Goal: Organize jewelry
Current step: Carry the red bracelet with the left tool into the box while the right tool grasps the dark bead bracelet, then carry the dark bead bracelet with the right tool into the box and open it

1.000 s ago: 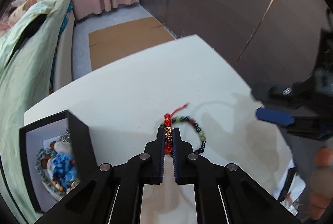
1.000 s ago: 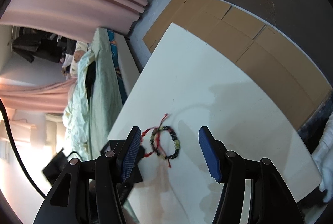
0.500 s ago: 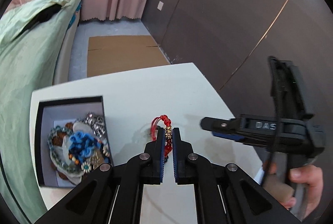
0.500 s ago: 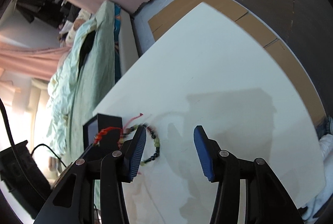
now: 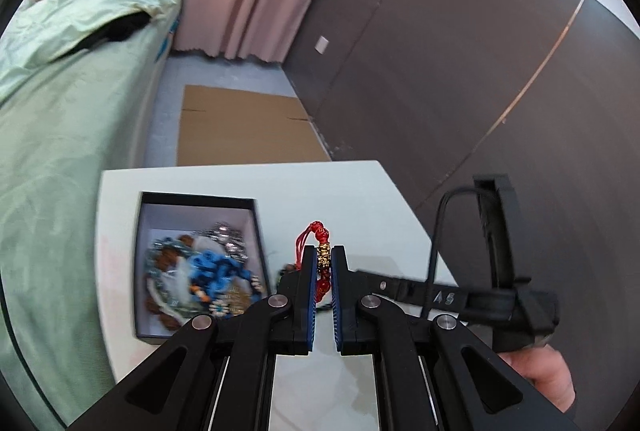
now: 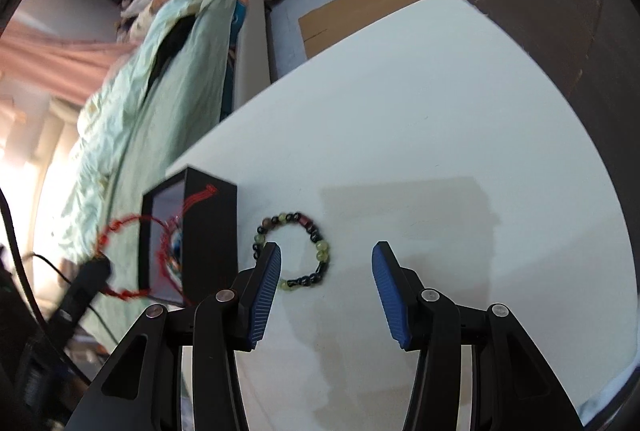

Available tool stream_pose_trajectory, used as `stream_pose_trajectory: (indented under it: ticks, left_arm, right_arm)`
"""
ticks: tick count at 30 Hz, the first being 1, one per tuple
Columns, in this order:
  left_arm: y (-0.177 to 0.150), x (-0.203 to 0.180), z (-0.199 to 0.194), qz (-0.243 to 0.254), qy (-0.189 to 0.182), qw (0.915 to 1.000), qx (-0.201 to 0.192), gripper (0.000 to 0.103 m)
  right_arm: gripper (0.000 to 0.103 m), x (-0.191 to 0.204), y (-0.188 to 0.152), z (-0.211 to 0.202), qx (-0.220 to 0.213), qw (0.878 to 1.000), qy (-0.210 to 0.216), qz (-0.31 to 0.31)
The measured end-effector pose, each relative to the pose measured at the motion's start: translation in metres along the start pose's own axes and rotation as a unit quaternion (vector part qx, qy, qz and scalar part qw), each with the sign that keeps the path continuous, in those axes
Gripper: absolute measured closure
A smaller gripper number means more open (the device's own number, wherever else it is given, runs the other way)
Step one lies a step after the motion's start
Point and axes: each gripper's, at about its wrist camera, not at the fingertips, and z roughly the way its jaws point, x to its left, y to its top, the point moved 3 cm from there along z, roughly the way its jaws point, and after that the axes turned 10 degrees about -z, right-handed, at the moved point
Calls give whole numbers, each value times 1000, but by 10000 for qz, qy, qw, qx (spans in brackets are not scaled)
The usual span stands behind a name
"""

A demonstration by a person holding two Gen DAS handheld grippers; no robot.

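I have the red cord bracelet pinched by its gold bead in the left gripper, just beside the black box; it is light and limp, so the loop will dangle and swing. My right gripper has been closing, nothing between its pads, over the beaded bracelet lying on the table just beside that box, which I judge is stiffer and best taken across its beads. The box already holds a tangle of blue, brown and silvery pieces.

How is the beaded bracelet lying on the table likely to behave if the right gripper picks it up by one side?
The beaded bracelet is a string of separate round beads, so it would probably sag into a drooping loop rather than hold its circle. The smooth beads look slippery, so pads might slide between them. It lies flat on the table, so rolling seems unlikely.
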Motion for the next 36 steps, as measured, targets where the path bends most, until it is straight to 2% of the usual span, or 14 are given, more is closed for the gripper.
stream_pose_trajectory:
  ticks: [9,11,12,13,15,19,24,25,26,27,28,29,31,36]
  left_arm:
    - [13,32,-22,-297,191,9989,-313,97]
    - [17,37,-25,-356,248,9983,-400,97]
    - [18,40,-27,-383,268,9980,-431,97]
    - [19,44,-27,-421,279,9977,-449,97]
    - [19,48,-25,-474,279,9975,-438,97]
    - [21,55,-23,-516,356,9970,-455,97]
    - [26,62,-14,-717,363,9963,-293,93]
    - [26,63,-11,-743,378,9963,-206,84]
    - [26,65,-8,-783,377,9961,-123,68]
    - [26,67,-6,-833,371,9958,-107,57]
    - [26,68,-7,-869,386,9954,-144,37]
    - [27,70,-10,-906,407,9948,-240,26]
    - [28,71,-17,-918,386,9942,-413,22]
    - [30,78,-27,-945,508,9930,-487,22]
  right_arm:
    - [70,19,3,26,119,9959,-669,-600]
    - [77,24,3,27,137,9930,-866,-787]
    - [88,27,3,28,145,9909,-981,-913]
    - [92,29,1,30,164,9883,-1093,-1047]
    - [93,34,-1,30,155,9843,-1244,-1240]
    - [94,28,0,22,136,9893,-1032,-1020]
    - [94,26,9,-5,-290,9943,-657,-784]
    - [94,27,10,-10,-377,9948,-562,-757]
    - [94,27,12,-17,-483,9952,-446,-720]
    - [94,29,14,-21,-571,9954,-347,-684]
    - [94,31,16,-26,-658,9954,-241,-653]
    - [94,32,17,-31,-742,9952,-128,-626]
    - [94,36,20,-42,-932,9939,154,-577]
    - [94,64,26,-60,-1374,9847,804,-712]
